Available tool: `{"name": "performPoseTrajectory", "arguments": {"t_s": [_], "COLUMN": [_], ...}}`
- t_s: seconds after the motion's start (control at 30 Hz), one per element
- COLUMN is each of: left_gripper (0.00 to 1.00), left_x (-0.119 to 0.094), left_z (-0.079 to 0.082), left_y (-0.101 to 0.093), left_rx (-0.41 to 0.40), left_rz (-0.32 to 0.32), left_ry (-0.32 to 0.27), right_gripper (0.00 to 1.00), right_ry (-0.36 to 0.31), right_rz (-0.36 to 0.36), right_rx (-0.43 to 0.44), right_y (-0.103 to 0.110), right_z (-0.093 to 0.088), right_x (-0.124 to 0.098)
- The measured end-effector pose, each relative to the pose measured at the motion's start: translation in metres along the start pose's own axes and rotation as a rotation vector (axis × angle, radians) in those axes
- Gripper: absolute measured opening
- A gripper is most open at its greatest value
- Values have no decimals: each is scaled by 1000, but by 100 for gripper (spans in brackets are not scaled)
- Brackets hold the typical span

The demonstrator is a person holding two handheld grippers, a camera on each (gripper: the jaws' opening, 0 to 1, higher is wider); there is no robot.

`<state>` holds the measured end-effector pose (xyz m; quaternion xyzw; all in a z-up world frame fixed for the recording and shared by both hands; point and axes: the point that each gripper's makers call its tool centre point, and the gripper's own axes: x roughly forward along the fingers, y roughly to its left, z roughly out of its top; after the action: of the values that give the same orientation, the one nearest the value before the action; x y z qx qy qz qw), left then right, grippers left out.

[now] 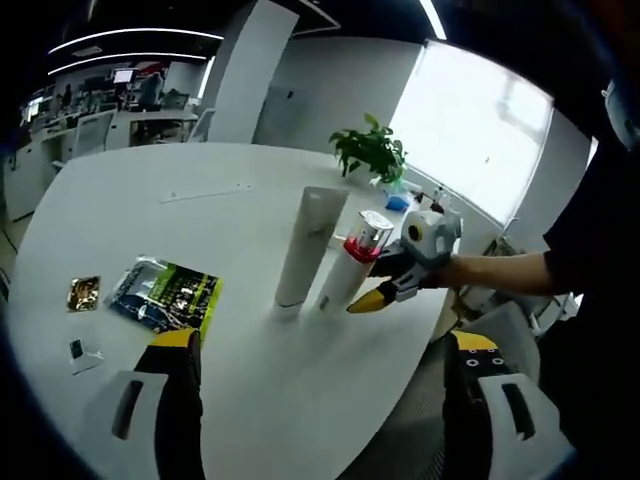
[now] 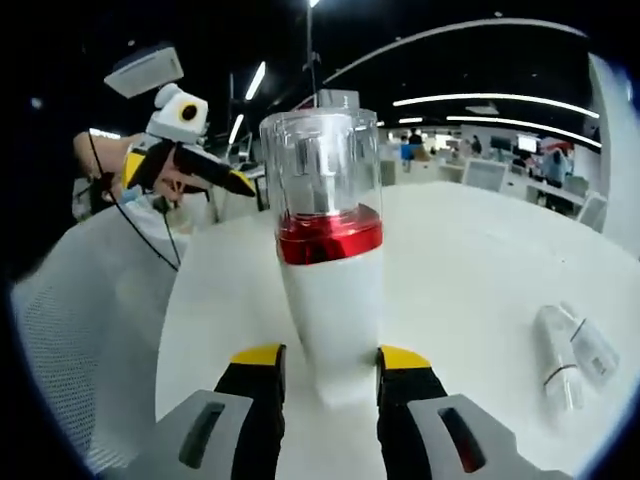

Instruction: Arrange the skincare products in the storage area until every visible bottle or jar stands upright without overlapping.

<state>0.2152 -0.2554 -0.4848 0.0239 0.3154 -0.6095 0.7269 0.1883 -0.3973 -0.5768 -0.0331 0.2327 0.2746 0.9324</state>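
in the right gripper view we see our right tool (image 2: pixel 328 372) with its two yellow-tipped jaws pressed against the sides of the pump bottle (image 2: pixel 330 250), pinching its white body low down. the bottle stands upright between the jaws, its clear cap and red collar rising above them, its base on the white worktop (image 2: pixel 470 260). to the right of it, well apart, a small clear bottle (image 2: pixel 570 355) lies on its side on the worktop. at the upper left of that view the left tool (image 2: pixel 205 170) points in, held by a hand.

in the left gripper view our left tool (image 1: pixel 325 365) has its jaws spread wide with nothing between them, hovering over the near edge of the worktop. beyond them, the pump bottle (image 1: pixel 355 262) leans a little, just beside a tall white tube (image 1: pixel 308 245) that stands on its cap. both are near the worktop's right edge. the right tool (image 1: pixel 385 290) grips the pump bottle from the right. a green sachet (image 1: pixel 168 294) and a small gold packet (image 1: pixel 84 292) lie flat toward the left, with a potted plant (image 1: pixel 370 150) at the far edge.
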Motion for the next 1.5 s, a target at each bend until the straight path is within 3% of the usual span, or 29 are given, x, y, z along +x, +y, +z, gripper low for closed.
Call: {"name": "performPoseTrajectory", "arguments": {"t_s": [0.13, 0.63, 1.1, 1.5], "left_gripper": [93, 91, 90, 90], "left_x": [1, 2, 5, 2], "left_z": [2, -2, -6, -8], "left_y": [-1, 2, 4, 10], "left_rx": [-4, -17, -33, -47], "left_rz": [-5, -14, -16, -4], "left_ry": [-5, 0, 4, 2], "right_gripper": [21, 19, 19, 20], "right_ry": [2, 8, 49, 43], "right_rz": [-19, 11, 115, 129], "right_rx": [5, -12, -80, -69], "right_y": [-7, -18, -23, -31], "right_z": [0, 0, 9, 11], "right_x": [-1, 8, 18, 23]}}
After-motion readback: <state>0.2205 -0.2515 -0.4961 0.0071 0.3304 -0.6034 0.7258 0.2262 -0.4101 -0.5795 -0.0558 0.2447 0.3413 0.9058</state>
